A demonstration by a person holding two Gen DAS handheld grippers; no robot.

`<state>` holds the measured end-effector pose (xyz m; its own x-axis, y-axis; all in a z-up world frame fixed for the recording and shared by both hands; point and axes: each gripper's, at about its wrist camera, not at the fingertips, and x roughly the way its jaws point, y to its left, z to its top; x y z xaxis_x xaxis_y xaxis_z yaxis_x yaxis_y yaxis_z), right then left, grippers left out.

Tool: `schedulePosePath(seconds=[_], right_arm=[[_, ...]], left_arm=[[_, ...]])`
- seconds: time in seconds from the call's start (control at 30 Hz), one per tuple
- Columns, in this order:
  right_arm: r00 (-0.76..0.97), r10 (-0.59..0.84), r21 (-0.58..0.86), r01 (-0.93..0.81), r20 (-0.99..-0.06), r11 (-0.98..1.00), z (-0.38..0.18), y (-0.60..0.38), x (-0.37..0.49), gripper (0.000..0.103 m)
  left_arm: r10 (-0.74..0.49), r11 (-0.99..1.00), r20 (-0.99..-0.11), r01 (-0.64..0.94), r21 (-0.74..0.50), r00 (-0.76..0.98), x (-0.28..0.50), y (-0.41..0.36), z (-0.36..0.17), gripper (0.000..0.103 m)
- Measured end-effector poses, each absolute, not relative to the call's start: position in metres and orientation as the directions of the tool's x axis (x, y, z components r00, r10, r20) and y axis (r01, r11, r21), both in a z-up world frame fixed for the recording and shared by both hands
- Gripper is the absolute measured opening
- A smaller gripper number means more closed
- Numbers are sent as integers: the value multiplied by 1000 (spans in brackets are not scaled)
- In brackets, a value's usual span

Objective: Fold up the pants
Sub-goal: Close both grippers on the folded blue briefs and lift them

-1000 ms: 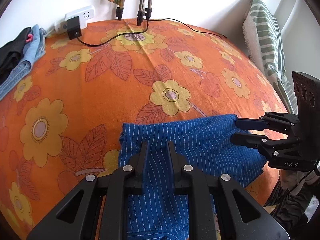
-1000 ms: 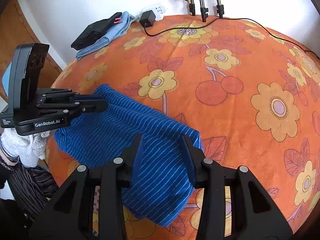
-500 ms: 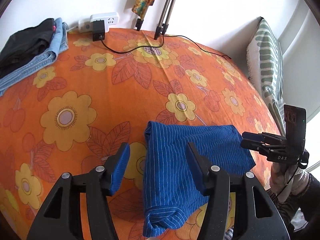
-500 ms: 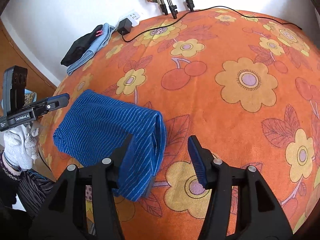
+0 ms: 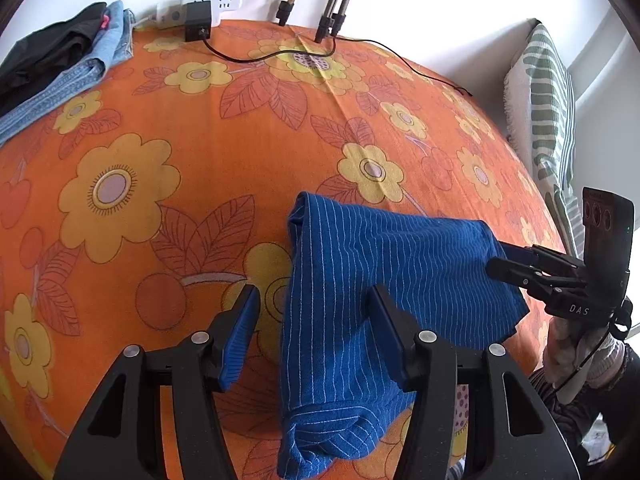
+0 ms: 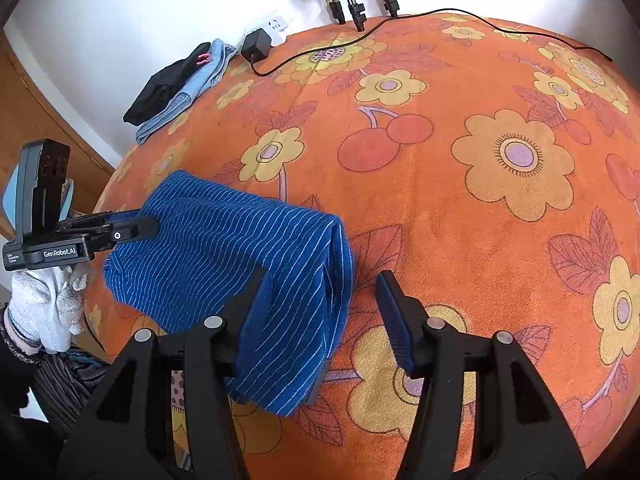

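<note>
Bedspread [image 5: 280,128], orange and flowered, fills both views, with a pile of clothes [image 5: 60,60] far beyond the jaws at its far corner; pants [image 5: 380,280], blue with thin stripes, lie folded in a compact bundle just ahead of both pairs of jaws; left gripper [image 5: 314,336] and right gripper [image 6: 320,316] now stand wide apart, gripping nothing, where a second ago they pinched the cloth; having released and drawn back, they leave the fold looking essentially done.

The pants [image 5: 384,280] are soft ribbed cloth, the bedspread [image 5: 200,152] matt napped fabric, the grippers [image 5: 316,332] matt black plastic.
</note>
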<state>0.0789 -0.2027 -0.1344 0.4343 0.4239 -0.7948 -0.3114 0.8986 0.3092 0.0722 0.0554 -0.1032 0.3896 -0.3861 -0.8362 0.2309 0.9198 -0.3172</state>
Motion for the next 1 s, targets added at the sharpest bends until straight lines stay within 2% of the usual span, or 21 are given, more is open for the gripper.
schedulePosePath(seconds=[0.1,0.17,0.23,0.33,0.43,0.5,0.53,0.57,0.63,1.0], right_arm=[[439,424,298,-329,-792,896,-135,-196,77,56],[445,420,280,-347,-791,895,-135,-191,75,53],[433,434,287,-364,-790,886,-137,-186,73,46],[443,423,264,-377,-790,888,-137,-182,70,45],[426,446,294,-376,-787,879,-138,-182,70,35],[428,441,285,-381,-789,880,-137,-181,70,33],[427,441,284,-382,-789,879,-137,-180,70,27],[420,448,294,-383,-789,876,-137,-180,70,19],[408,463,314,-381,-787,870,-137,-179,70,15],[493,458,264,-413,-739,871,-107,-171,61,12]], left_arm=[[-374,923,-836,246,-295,402,69,51,-104,54],[-380,920,-834,253,-298,401,69,48,-104,53],[-373,923,-835,257,-287,406,68,46,-104,44],[-381,919,-834,266,-292,399,67,41,-106,30],[-363,924,-836,272,-268,411,65,36,-105,25],[-360,926,-835,270,-264,417,65,35,-104,21],[-359,927,-832,268,-264,422,64,35,-104,18],[-359,927,-830,268,-263,427,64,35,-103,17],[-354,929,-826,270,-255,439,62,33,-100,15],[-344,931,-777,297,-211,527,50,31,-73,13]])
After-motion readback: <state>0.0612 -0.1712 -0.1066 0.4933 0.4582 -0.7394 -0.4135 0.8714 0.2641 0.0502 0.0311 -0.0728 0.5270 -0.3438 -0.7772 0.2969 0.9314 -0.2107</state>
